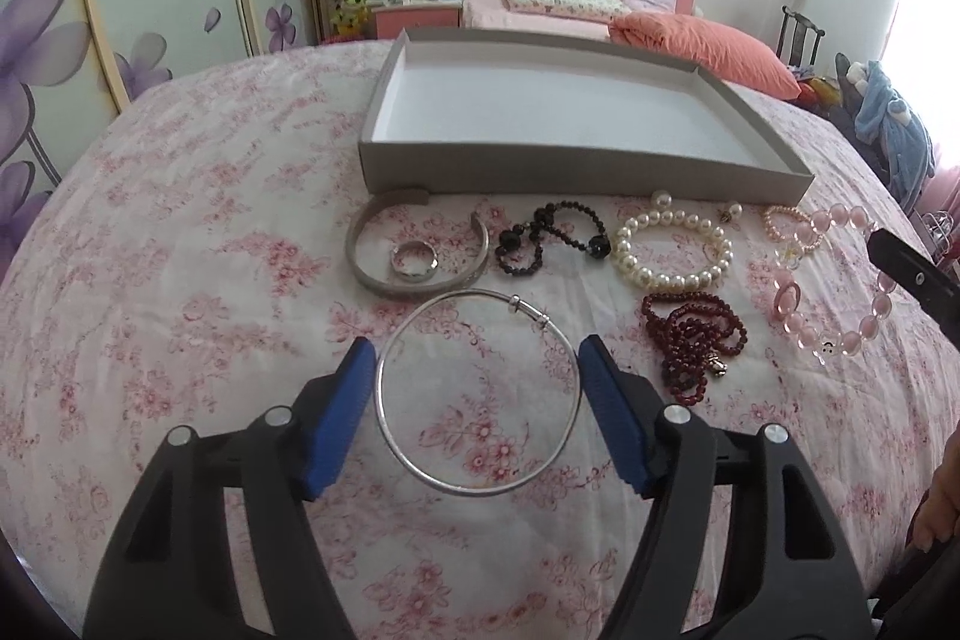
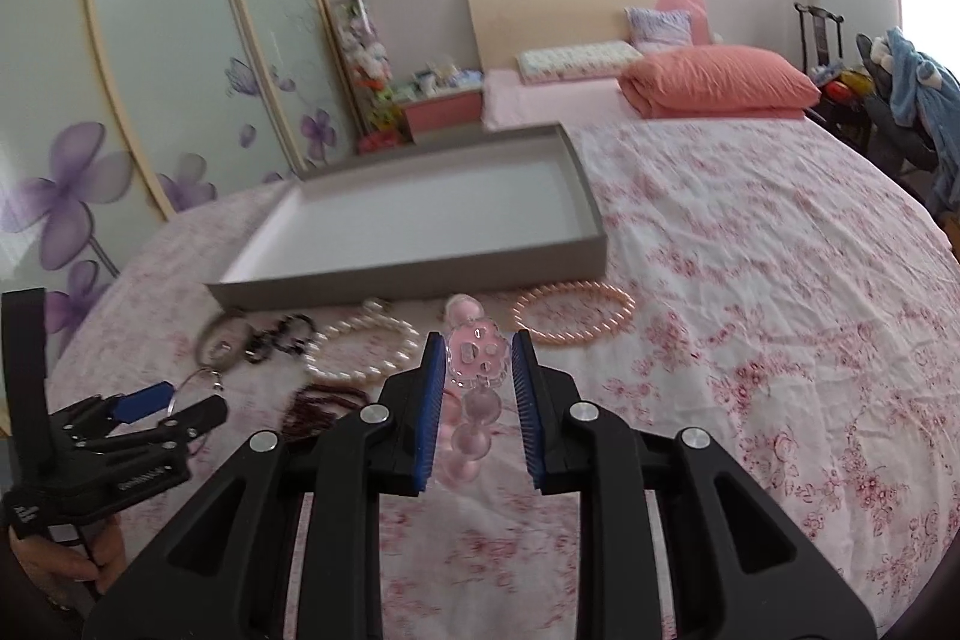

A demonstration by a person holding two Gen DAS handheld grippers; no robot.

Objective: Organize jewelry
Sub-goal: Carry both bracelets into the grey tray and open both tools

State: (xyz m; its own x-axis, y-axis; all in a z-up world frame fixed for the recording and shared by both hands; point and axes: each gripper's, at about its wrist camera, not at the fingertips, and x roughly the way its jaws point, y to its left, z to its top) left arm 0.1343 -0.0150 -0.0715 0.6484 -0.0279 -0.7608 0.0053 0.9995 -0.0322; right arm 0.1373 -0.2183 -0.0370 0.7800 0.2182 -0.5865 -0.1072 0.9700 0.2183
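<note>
Jaws of both grippers spread: left gripper (image 1: 477, 403) straddling silver bangle (image 1: 478, 391), right gripper (image 2: 477, 403) straddling pink bead bracelet (image 2: 474, 388), each positioned to grasp for transfer to box (image 1: 576, 163)

The left wrist view looks low and close along the pink floral bedspread (image 1: 180, 340) toward the shallow grey cardboard tray (image 1: 576, 166) and the headboard. The right wrist view faces the same way from further right, sharing the tray (image 2: 420, 274), the jewelry row and the far wall.

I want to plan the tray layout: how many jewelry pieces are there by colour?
Silver: 3, cuff, ring, bangle
Black: 1
White pearl: 1
Dark red: 1
Pink: 2, small, large
Total: 8
</note>
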